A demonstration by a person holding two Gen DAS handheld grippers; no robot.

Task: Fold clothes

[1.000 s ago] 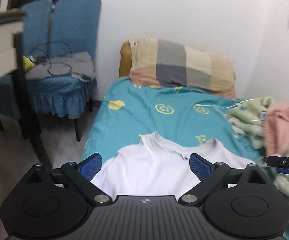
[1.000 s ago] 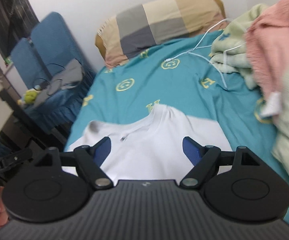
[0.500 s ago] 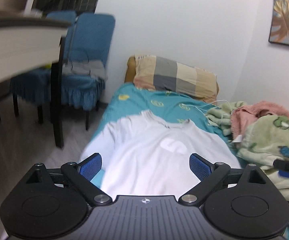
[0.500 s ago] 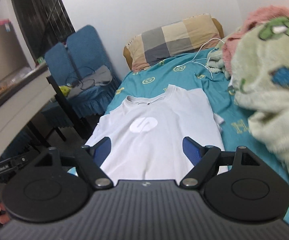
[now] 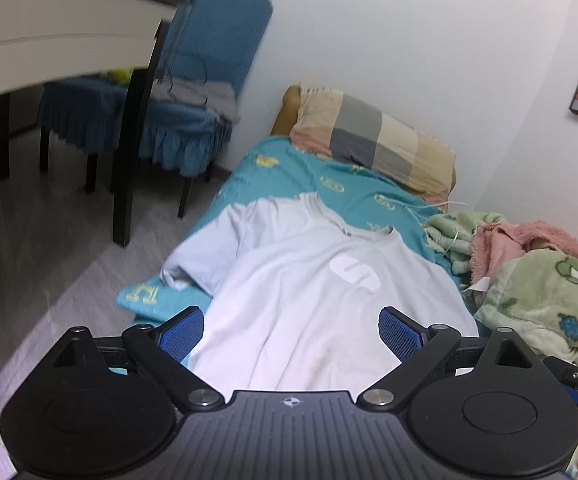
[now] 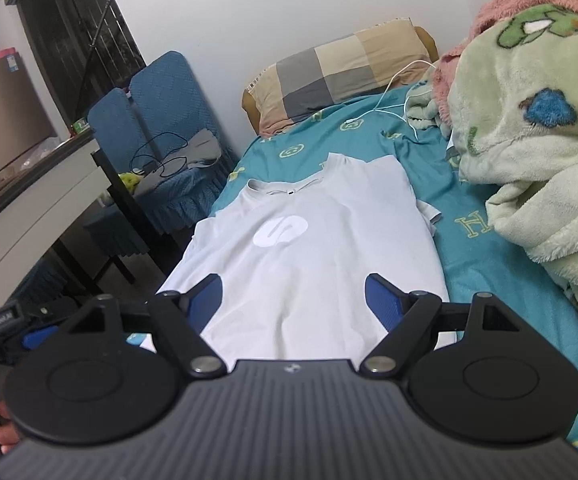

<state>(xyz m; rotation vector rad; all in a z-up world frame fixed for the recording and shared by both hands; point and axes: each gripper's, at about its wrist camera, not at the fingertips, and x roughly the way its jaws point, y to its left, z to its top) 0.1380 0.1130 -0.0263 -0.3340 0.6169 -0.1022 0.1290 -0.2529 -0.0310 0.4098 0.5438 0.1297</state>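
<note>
White T-shirt (image 5: 309, 288) lies flat, front up, on teal bed sheet (image 6: 485, 264), collar twd pillow (image 6: 341, 68). Left gripper (image 5: 291, 330) & right gripper (image 6: 293, 300) hover over hem, jaws wide apart, empty.

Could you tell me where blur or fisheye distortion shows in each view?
Left wrist view: the table edge and blue chair are smeared, the white T-shirt fairly sharp. Right wrist view: sharper overall, with the green blanket bulging at the frame edge.

One T-shirt (image 6: 309, 264), one pillow (image 6: 341, 68), two chairs (image 6: 169, 92).
</note>
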